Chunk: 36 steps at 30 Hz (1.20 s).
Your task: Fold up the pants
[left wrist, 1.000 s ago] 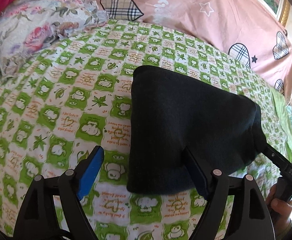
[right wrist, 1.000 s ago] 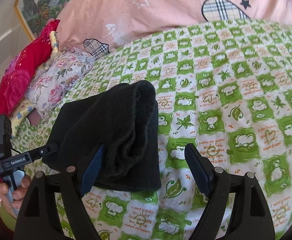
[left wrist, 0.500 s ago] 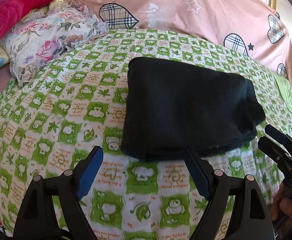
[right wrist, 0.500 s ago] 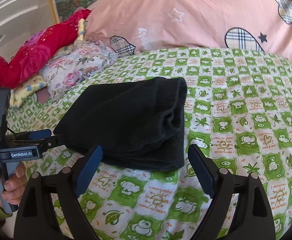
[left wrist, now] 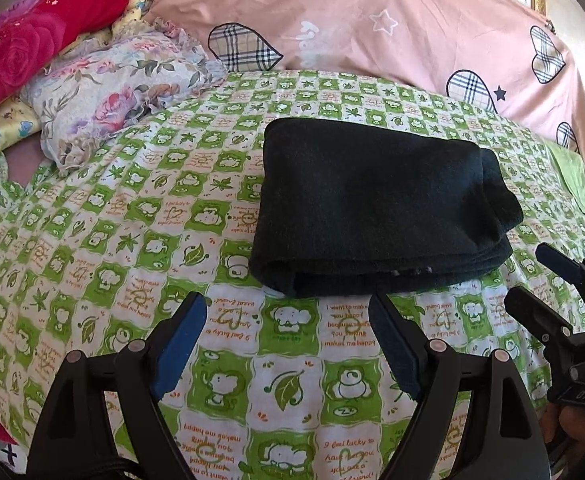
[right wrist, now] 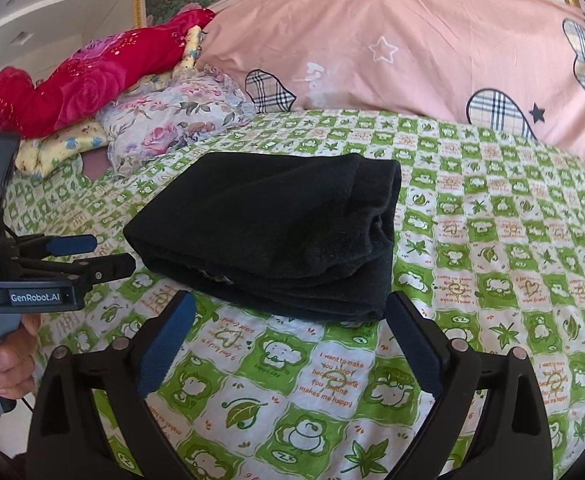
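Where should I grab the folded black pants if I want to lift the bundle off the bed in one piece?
Grip the black pants at the near stacked edge, coming in low from the front. All layers meet there facing the open right gripper, so one pinch probably catches the whole stack; the rounded fold on the right would likely slip.

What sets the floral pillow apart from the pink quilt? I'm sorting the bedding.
The floral pillow is pale with roses and a frilled edge; the pink quilt is plain pink with plaid hearts and stars. The pillow is small and lies left of the black pants; the quilt spans the bed's far side. Both rest on the green checked sheet.
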### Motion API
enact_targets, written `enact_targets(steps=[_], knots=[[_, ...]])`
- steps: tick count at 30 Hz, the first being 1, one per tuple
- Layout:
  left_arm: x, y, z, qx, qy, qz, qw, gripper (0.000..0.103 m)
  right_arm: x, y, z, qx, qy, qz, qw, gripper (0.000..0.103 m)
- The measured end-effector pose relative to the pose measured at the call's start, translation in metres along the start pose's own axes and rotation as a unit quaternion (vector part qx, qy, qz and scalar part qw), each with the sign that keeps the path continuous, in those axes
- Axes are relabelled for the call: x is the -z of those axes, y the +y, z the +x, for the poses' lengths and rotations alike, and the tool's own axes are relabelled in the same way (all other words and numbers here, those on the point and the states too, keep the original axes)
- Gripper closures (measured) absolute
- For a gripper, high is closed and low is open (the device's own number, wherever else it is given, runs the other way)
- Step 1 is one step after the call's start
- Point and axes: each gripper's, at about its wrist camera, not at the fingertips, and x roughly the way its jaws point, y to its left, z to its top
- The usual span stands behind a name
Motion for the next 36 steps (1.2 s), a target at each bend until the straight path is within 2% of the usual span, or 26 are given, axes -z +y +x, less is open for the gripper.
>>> enact_targets(steps=[5,11,22,32,36], knots=[[0.003,-0.002,-0.002,-0.012,-0.006,0.008,0.9999,0.019,0.001,0.000,-0.004,0.006,-0.013,0.002,1.000,0.001],[0.010,-0.010,0.000,-0.016,-0.010,0.032,0.9993,0.019,0.003,-0.002,-0.003,0.010,-0.012,0.008,1.000,0.000],[0.018,-0.018,0.002,-0.015,-0.030,0.047,0.9983,0.018,0.008,0.016,0.007,0.020,0.003,-0.042,0.999,0.000],[0.017,-0.016,0.006,-0.012,-0.041,0.044,0.9981,0.018,0.007,-0.004,0.010,0.002,0.005,0.011,1.000,0.000],[0.016,-0.014,0.009,-0.013,-0.041,0.041,0.9982,0.018,0.007,-0.004,0.010,0.004,0.004,0.014,1.000,0.000]])
